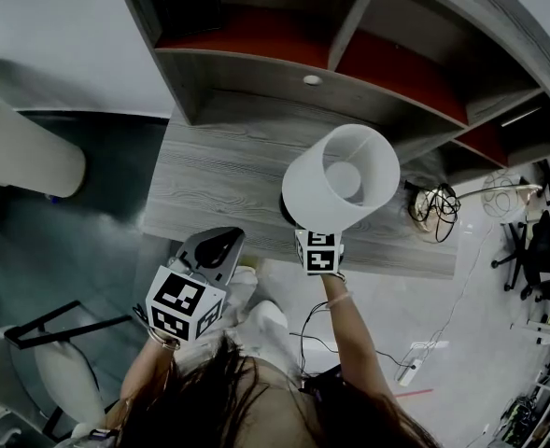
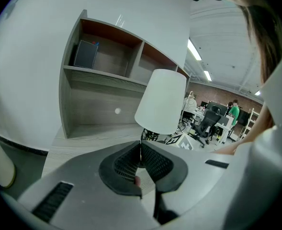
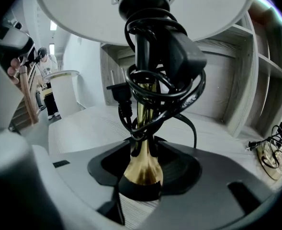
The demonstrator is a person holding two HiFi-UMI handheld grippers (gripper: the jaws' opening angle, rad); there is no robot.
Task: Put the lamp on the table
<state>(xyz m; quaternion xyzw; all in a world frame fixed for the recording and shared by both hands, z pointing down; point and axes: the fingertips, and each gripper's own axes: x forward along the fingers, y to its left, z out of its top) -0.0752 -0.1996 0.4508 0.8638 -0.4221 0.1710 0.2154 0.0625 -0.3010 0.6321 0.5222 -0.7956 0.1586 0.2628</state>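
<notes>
Lamp (image 1: 340, 180) is standing near the bench's (image 1: 209, 171) front edge, centre frame, with bare room at left. Only the right gripper view is showing your right gripper's (image 1: 319, 250) fingers (image 3: 181, 169) released around its stem. Your left gripper's (image 1: 211, 250) fingers are clenching on nothing.

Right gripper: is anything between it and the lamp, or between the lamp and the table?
Nothing visible. The lamp stands on the table, with nothing showing under its base. Its brass stem is between the open jaws of the right gripper, with only its own black cord wound round it.
</notes>
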